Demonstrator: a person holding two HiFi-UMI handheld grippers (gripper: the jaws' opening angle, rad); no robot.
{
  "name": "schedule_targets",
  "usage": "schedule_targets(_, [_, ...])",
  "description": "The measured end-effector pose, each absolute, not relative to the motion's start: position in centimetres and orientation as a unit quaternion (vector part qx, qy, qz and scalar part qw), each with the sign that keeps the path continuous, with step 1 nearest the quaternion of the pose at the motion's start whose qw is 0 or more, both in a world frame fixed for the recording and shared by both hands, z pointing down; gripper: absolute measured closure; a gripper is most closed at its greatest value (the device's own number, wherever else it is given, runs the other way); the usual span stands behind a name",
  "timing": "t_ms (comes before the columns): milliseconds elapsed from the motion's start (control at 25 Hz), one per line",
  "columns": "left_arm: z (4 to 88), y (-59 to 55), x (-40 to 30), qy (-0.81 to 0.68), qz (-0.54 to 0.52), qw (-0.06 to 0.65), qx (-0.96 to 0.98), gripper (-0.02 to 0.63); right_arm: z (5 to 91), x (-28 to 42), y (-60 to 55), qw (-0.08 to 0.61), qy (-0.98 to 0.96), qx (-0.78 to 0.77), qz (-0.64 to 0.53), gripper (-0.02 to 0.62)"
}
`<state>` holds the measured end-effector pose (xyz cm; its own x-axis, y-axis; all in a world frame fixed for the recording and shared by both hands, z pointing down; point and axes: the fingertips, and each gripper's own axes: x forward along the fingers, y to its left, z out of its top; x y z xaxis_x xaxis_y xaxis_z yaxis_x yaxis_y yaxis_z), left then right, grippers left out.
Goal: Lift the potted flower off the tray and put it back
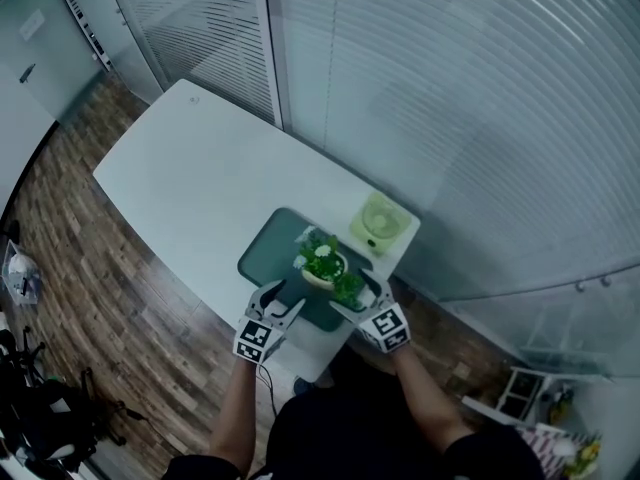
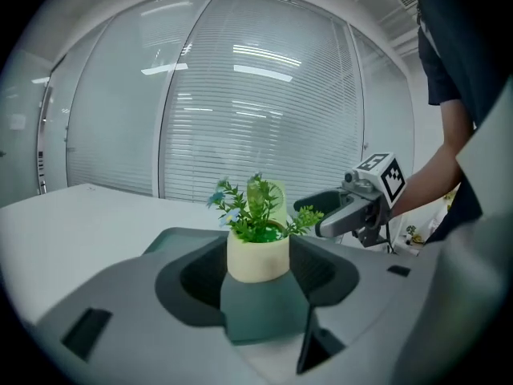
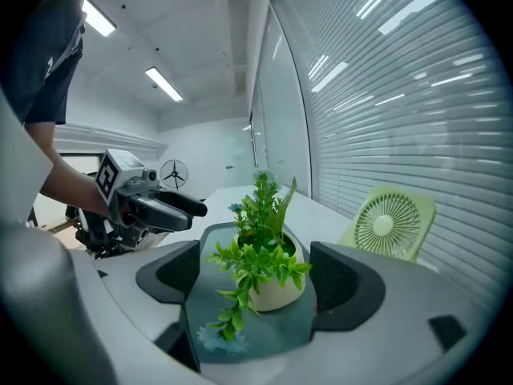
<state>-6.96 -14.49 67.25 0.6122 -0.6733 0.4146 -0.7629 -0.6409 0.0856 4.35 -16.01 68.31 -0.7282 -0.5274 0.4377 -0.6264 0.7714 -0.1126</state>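
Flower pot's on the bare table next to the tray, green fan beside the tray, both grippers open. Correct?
One error: the potted flower stands on the dark tray, not on the bare table, as the right gripper view shows. The green fan is beside the tray, and the left gripper and right gripper are open.

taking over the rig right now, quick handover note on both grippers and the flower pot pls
Left gripper: jaws apart, holding nothing, aimed at the potted flower from its near left.
Right gripper: jaws apart, holding nothing, aimed at the pot from its near right.
Potted flower: upright on the dark green tray on the white table. A small green fan stands just beyond the tray.
Done: no grip on the pot. Whether it has already been lifted once cannot be told.
Left: if it hasn't, probably close in on the pot, lift it clear and set it back on the tray.
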Motion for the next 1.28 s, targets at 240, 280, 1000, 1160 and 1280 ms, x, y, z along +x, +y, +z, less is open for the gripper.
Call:
schedule_targets(240, [61.9, -14.0, -9.4, -0.467, 0.104, 0.113, 0.871, 0.364, 65.0, 5.2, -15.5, 0.169, -0.921, 0.337, 0.091, 0.186])
schedule_targets(280, [61.0, -13.6, -9.6, -0.471, 0.096, 0.105, 0.870, 0.364, 64.6, 5.5, -15.4, 0.166, -0.920, 0.344, 0.086, 0.186])
schedule_targets(1000, [56.5, -4.8, -9.1, -0.453, 0.080, 0.051, 0.886, 0.364, 58.3, 6.2, -7.6, 0.095, -0.909, 0.404, 0.033, 0.186])
schedule_targets(1160, [55.6, -3.3, -8.4, -0.453, 0.081, 0.034, 0.887, 0.364, 56.8, 6.7, -6.2, 0.081, -0.908, 0.411, 0.023, 0.186])
schedule_targets(1280, [54.5, -2.3, -8.3, -0.454, 0.074, 0.040, 0.887, 0.364, 55.7, 6.6, -5.3, 0.071, -0.907, 0.416, 0.017, 0.186])
